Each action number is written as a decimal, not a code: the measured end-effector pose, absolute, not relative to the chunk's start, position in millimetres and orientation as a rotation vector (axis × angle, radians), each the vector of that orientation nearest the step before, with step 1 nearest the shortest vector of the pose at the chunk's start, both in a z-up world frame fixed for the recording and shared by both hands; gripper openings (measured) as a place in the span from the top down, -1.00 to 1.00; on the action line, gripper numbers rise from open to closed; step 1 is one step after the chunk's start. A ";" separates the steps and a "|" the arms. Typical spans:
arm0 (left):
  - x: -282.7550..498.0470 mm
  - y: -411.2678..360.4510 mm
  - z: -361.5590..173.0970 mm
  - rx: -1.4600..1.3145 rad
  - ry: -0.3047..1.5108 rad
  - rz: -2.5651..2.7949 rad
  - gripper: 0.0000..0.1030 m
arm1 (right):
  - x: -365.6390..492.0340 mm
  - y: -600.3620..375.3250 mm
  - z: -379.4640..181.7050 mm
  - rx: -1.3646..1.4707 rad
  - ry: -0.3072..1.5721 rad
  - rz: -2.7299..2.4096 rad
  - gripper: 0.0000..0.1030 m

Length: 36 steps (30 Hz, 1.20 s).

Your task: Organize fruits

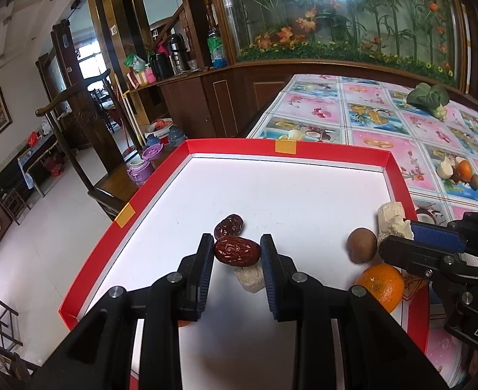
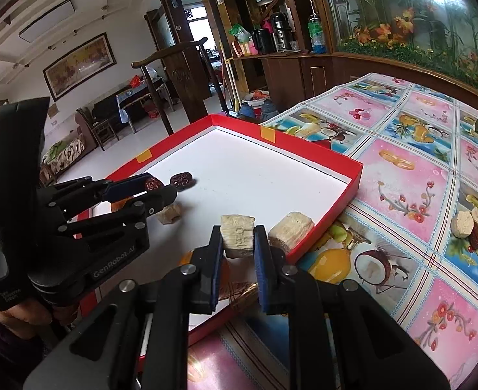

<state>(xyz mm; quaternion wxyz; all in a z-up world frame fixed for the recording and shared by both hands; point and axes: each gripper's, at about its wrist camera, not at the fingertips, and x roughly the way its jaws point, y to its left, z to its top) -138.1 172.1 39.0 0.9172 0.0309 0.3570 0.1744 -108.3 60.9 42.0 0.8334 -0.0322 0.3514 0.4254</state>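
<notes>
A red-rimmed tray with a white floor lies on the table. My left gripper is shut on a red date, held just above a pale chunk. A second date rests on the tray floor beyond it. To the right are a brown round fruit and an orange. My right gripper is shut on a pale fibrous chunk over the tray's near right corner. Another chunk sits by the rim. The left gripper shows at left.
A fruit-print tablecloth covers the table right of the tray. On it lies a small pile with a chunk, dates and an orange. A green vegetable sits at the far end. A wooden chair stands beyond the tray's left side.
</notes>
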 end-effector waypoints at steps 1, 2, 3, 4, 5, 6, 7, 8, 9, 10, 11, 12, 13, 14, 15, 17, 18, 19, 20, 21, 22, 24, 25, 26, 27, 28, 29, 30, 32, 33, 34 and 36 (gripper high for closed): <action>-138.0 171.9 39.3 0.065 0.735 0.359 0.45 | -108.9 60.7 42.2 -0.072 0.743 0.901 0.59; -137.3 172.2 38.7 0.065 0.736 0.359 0.42 | -109.4 60.6 42.5 -0.075 0.743 0.901 0.59; -137.8 172.1 39.2 0.067 0.737 0.361 0.36 | -109.3 60.6 43.0 -0.076 0.744 0.901 0.59; -138.0 171.5 39.7 0.070 0.736 0.363 0.34 | -109.4 60.4 43.2 -0.075 0.743 0.901 0.59; -138.9 171.1 40.4 0.074 0.734 0.366 0.30 | -109.6 60.5 43.0 -0.073 0.740 0.899 0.59; -139.7 171.1 41.3 0.077 0.733 0.369 0.23 | -109.9 60.0 43.7 -0.070 0.736 0.899 0.59; -140.3 171.1 41.9 0.079 0.732 0.372 0.20 | -109.6 59.5 44.6 -0.067 0.734 0.899 0.59; -140.9 171.2 42.8 0.079 0.730 0.377 0.14 | -109.4 58.8 45.3 -0.063 0.731 0.899 0.59; -141.8 171.6 43.8 0.080 0.726 0.382 0.13 | -109.2 57.6 46.4 -0.060 0.723 0.895 0.59; -141.9 171.6 44.5 0.082 0.724 0.385 0.13 | -109.0 57.1 46.8 -0.059 0.721 0.892 0.59; -142.0 171.9 45.2 0.081 0.724 0.387 0.09 | -108.8 56.1 47.3 -0.055 0.718 0.890 0.59; -143.0 172.7 46.2 0.079 0.724 0.388 0.04 | -108.6 54.7 47.9 -0.049 0.716 0.888 0.59; -142.9 171.8 46.9 0.080 0.722 0.390 0.03 | -108.2 53.7 48.7 -0.044 0.715 0.887 0.59; -141.4 170.4 46.9 0.082 0.722 0.392 0.02 | -108.0 52.6 49.4 -0.039 0.713 0.885 0.59; -141.3 170.2 47.4 0.083 0.721 0.392 -0.03 | -107.8 51.2 50.4 -0.033 0.710 0.883 0.59; -140.8 169.9 47.7 0.083 0.722 0.393 -0.17 | -106.8 47.8 51.7 -0.021 0.707 0.881 0.59; -141.4 169.9 48.7 0.086 0.719 0.397 -0.18 | -106.4 46.1 52.6 -0.016 0.705 0.879 0.59; -140.5 169.9 48.2 0.088 0.718 0.397 -0.19 | -105.0 43.5 53.4 -0.009 0.702 0.875 0.59; -140.6 170.0 49.1 0.088 0.719 0.398 -0.19 | -104.2 41.5 53.9 -0.003 0.701 0.873 0.59; -140.4 169.7 49.9 0.087 0.721 0.397 -0.20 | -102.2 37.9 54.6 0.007 0.702 0.869 0.59; -140.6 169.3 50.9 0.089 0.719 0.398 -0.20 | -100.7 35.1 55.0 0.011 0.702 0.862 0.59; -140.9 168.1 53.2 0.095 0.716 0.401 -0.21 | -96.9 27.7 55.5 0.022 0.702 0.844 0.59; -140.9 167.3 54.4 0.097 0.716 0.401 -0.22 | -95.6 24.6 55.6 0.028 0.704 0.840 0.59; -140.5 166.3 55.3 0.099 0.715 0.402 -0.25 | -93.5 19.6 55.9 0.036 0.707 0.833 0.59; -140.4 165.2 56.5 0.103 0.713 0.403 -0.26 | -91.7 12.6 56.2 0.042 0.706 0.820 0.59; -139.4 163.4 57.5 0.106 0.712 0.405 -0.27 | -90.1 6.4 56.7 0.046 0.704 0.808 0.59; -138.8 162.3 58.3 0.109 0.711 0.406 -0.27 | -88.0 -2.2 57.3 0.052 0.702 0.796 0.59; -138.0 160.9 59.1 0.112 0.710 0.406 -0.29 | -86.5 -10.4 57.8 0.059 0.700 0.783 0.59; -136.3 157.1 60.2 0.120 0.709 0.406 -0.33 | -83.3 -27.5 58.3 0.069 0.692 0.751 0.59; -135.1 154.3 60.9 0.127 0.709 0.403 -0.37 | -79.4 -39.9 58.9 0.074 0.689 0.727 0.59; -133.4 150.5 61.6 0.135 0.710 0.398 -0.40 | -77.3 -48.2 58.7 0.076 0.690 0.713 0.59; -131.0 141.6 65.3 0.148 0.708 0.373 -0.49 | -71.8 -72.7 56.4 0.074 0.692 0.659 0.59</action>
